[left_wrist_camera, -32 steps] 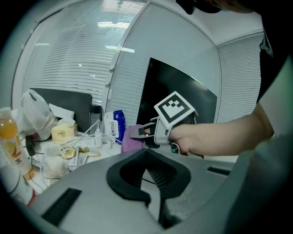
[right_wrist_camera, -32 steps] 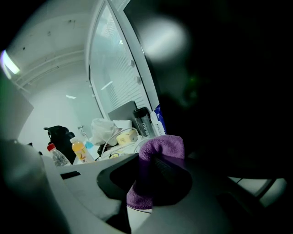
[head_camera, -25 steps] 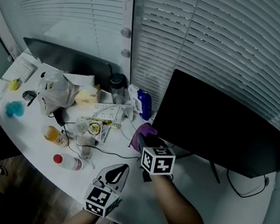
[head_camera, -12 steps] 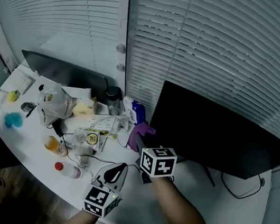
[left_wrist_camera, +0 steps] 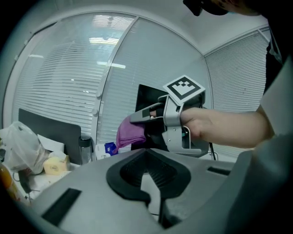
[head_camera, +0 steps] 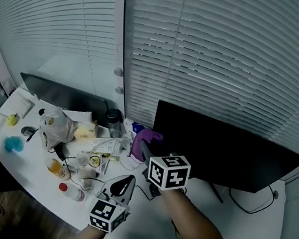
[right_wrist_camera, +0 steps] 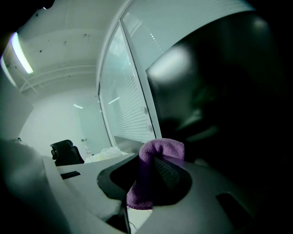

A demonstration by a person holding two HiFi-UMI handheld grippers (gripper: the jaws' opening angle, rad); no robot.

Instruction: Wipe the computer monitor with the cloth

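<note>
A wide dark monitor (head_camera: 229,153) stands on the white desk (head_camera: 244,230) before closed blinds, its long axis running across the desk and its screen facing the person. It looks rigid but perched on a slim stand, so it likely rocks under a hard push. The purple cloth (head_camera: 141,140), soft, light and limp, sits near the screen's left edge, not visibly touching it. The right gripper (head_camera: 146,147) clamps it at a fold, a bunch rising past the tips and a tail hanging through. The left gripper (head_camera: 120,186) hangs low, jaws closed on nothing.
</note>
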